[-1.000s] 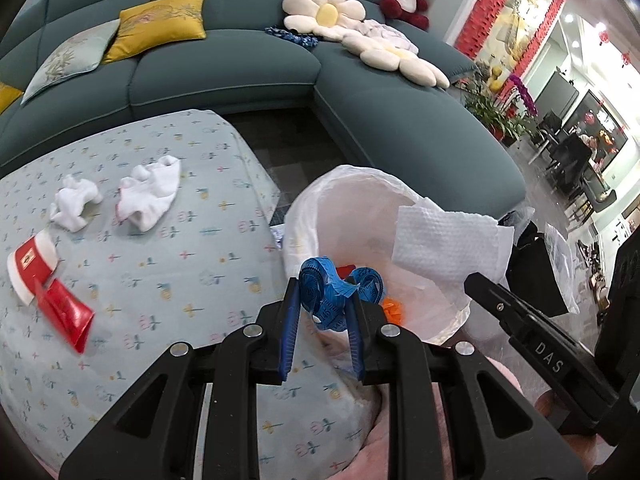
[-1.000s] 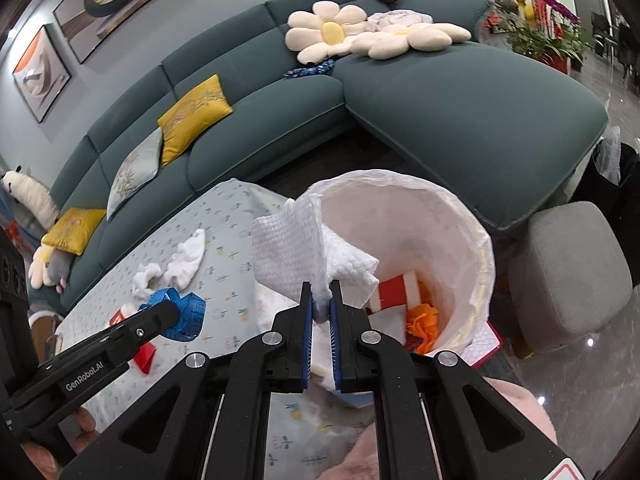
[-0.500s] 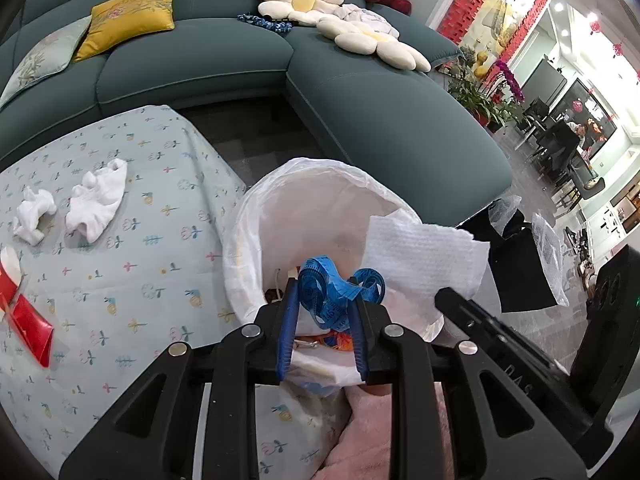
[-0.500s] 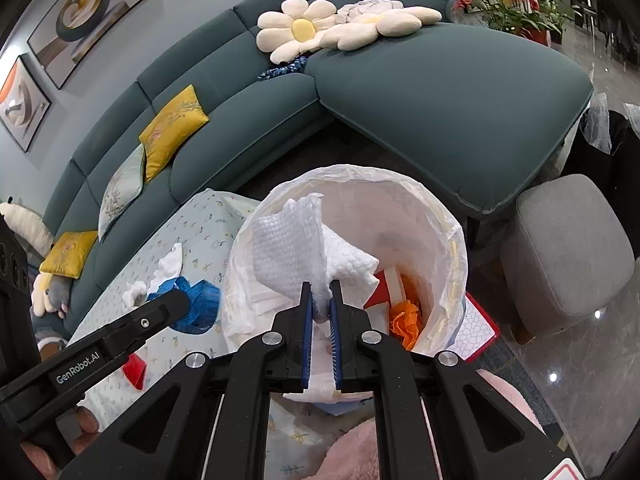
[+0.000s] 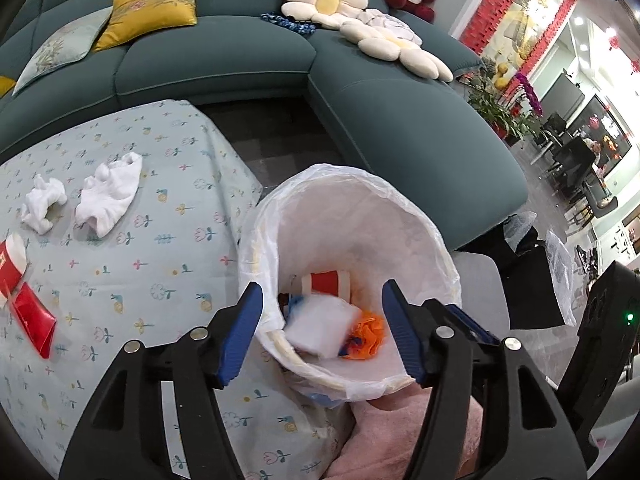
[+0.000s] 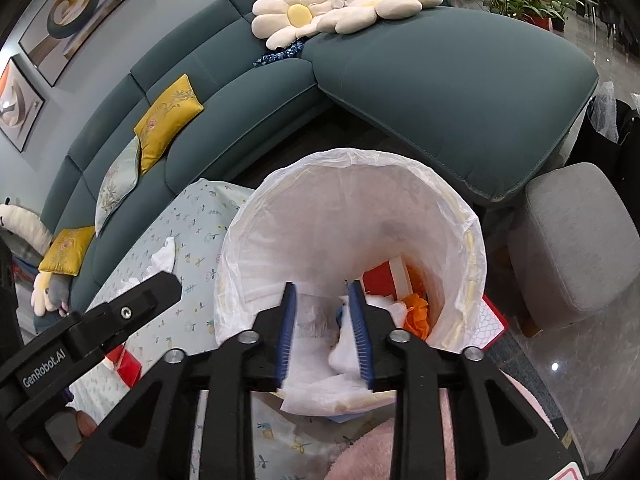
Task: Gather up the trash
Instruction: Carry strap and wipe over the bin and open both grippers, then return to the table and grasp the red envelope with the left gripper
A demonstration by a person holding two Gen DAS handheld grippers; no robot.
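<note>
A bin lined with a white plastic bag (image 5: 400,216) stands beside the table; it also shows in the right wrist view (image 6: 400,184). Inside lie a white paper towel (image 5: 320,330), orange scrap (image 5: 366,332) and a red-and-white cup (image 5: 326,282). My left gripper (image 5: 322,332) is open and empty over the bin's near rim. My right gripper (image 6: 324,330) is open and empty above the bin, with white paper (image 6: 344,352) below it. On the table remain two white crumpled tissues (image 5: 110,196), (image 5: 42,202) and red packaging (image 5: 34,320).
The table has a light blue floral cloth (image 5: 160,260). A teal sofa (image 5: 220,52) with yellow cushions and flower pillows curves behind. A grey stool (image 6: 576,240) stands right of the bin. A pink cloth (image 5: 384,440) lies below the grippers.
Both grippers opened over the bin. The blue tape from the left and the white paper towel from the right dropped into the bin.
</note>
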